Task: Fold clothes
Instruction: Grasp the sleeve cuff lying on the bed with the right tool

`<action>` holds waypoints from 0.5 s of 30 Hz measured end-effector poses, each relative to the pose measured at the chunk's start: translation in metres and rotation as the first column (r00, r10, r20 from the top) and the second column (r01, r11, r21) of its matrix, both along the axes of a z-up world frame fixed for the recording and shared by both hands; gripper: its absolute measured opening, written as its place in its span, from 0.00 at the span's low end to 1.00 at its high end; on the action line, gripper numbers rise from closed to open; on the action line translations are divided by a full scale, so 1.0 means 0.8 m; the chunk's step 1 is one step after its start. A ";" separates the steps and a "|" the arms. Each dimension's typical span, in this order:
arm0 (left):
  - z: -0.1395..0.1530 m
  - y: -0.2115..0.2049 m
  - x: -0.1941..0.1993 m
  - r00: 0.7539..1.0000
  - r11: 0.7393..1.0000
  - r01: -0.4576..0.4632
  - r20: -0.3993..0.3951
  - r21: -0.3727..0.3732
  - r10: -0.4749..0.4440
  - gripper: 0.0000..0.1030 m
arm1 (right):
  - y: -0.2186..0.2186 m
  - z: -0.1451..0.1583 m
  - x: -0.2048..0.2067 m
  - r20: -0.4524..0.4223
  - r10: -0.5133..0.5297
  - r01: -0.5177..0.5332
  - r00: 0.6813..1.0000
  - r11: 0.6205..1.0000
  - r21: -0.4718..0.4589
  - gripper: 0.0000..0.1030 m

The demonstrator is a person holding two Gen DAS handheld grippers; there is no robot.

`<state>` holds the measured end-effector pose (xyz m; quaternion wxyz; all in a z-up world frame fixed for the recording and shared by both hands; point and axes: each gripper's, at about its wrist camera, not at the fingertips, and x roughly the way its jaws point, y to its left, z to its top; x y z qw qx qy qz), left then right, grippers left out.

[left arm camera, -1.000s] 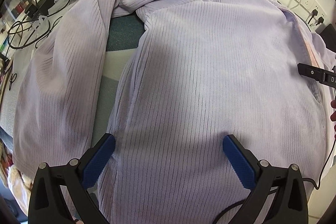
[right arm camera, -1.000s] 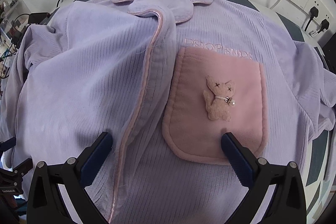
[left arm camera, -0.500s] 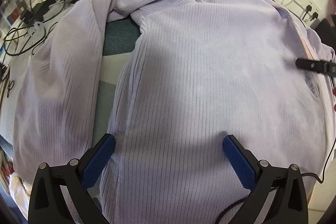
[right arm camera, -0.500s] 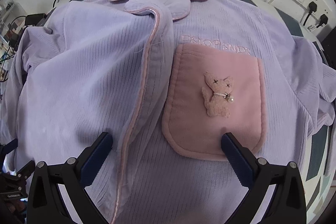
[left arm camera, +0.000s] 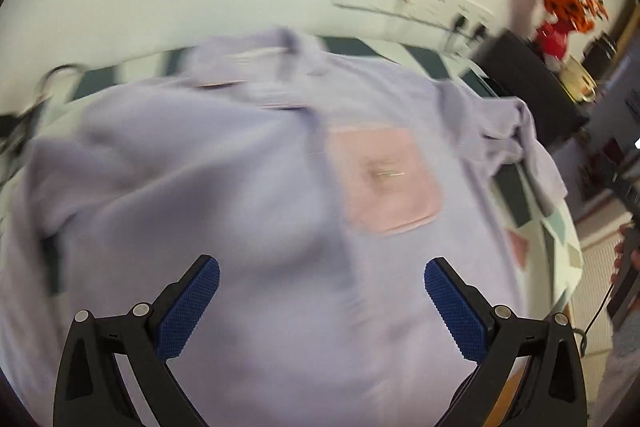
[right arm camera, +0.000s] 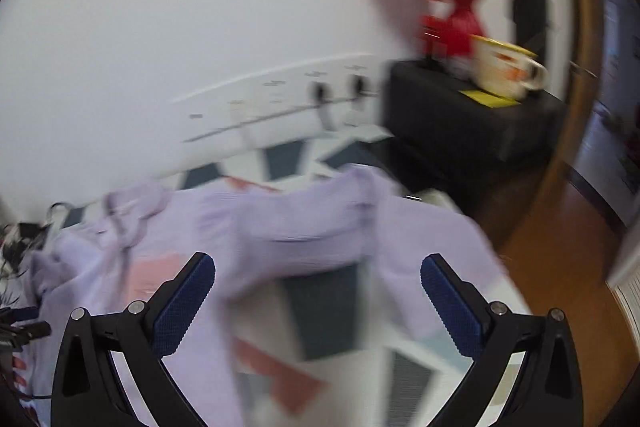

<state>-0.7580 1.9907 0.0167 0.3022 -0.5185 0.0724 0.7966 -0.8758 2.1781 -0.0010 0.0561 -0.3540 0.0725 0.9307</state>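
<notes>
Though blurred, lilac pyjama top [left arm camera: 224, 211] shows square pink pocket [left arm camera: 384, 183].

Patterned table [right arm camera: 320, 299] (teal, white, pink), lilac pyjama top [left arm camera: 240, 211] spread across

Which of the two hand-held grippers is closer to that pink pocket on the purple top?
Left. The left hand-held gripper hangs open over the purple top, pink pocket just ahead. The right hand-held gripper points off toward the sleeve, pocket at its far left.
</notes>
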 end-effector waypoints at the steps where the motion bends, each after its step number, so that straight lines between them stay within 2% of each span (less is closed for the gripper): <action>1: -0.004 0.016 0.000 1.000 1.000 0.014 0.020 -0.009 -0.014 1.00 | 0.019 -0.013 0.001 0.028 -0.016 0.015 0.999 1.000 0.019 1.00; 3: -0.012 0.040 0.019 0.998 0.998 0.040 0.046 -0.048 -0.038 1.00 | 0.039 -0.042 0.002 0.097 0.015 -0.020 0.995 0.998 0.055 1.00; 5: -0.023 0.061 0.033 0.998 0.995 0.054 0.036 -0.086 -0.051 1.00 | 0.046 -0.075 -0.002 0.158 0.069 -0.085 0.985 0.992 0.095 0.99; 7: -0.032 0.072 0.034 0.998 0.994 0.041 0.050 -0.101 -0.036 1.00 | 0.045 -0.100 -0.011 0.216 0.119 -0.143 0.969 0.984 0.101 0.99; 10: -0.047 0.090 0.036 0.997 0.991 0.021 0.080 -0.128 -0.010 1.00 | 0.036 -0.121 -0.027 0.212 0.195 -0.214 0.957 0.974 0.070 0.99; 15: -0.066 0.101 0.043 0.998 0.979 -0.008 0.051 -0.206 0.019 1.00 | 0.035 -0.147 -0.044 0.251 0.248 -0.276 0.936 0.957 0.086 0.99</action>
